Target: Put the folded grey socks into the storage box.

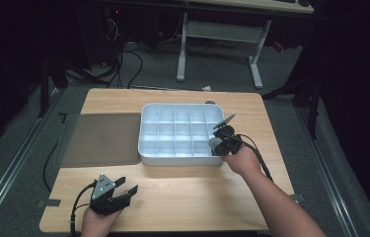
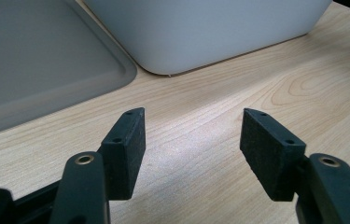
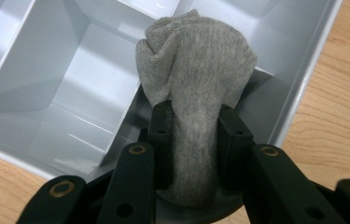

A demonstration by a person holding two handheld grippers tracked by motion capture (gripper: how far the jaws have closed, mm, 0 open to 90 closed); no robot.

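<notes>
A grey knitted sock (image 3: 196,93), bunched into a roll, sits pinched between the two black jaws of the right gripper (image 3: 191,135); the jaws stand partly closed, pressed against the cloth on both sides, so the grip looks firm. The sock's free end bulges above the pads and hangs over a compartment at the near right corner of the white compartment tray (image 1: 148,160). In the high view the right gripper (image 1: 220,140) is at that same corner, the hand just outside the tray's rim.

The step in hand appears to be setting the sock into one cell. To do it well, the bundle should be centred over a single cell before it goes down, since its loose upper end is wide enough to catch on a divider or drape across into the neighbouring cell. Lowering it until the cloth rests on the cell floor, then opening the jaws fully before lifting straight up, would likely keep the knit from snagging on a pad and being pulled back out.

The left gripper (image 1: 118,193) rests near the front left of the wooden table (image 1: 187,197), well apart from the tray, its jaws wide open with nothing between them. A flat grey mat (image 1: 101,138) lies just beside the tray's left side.
</notes>
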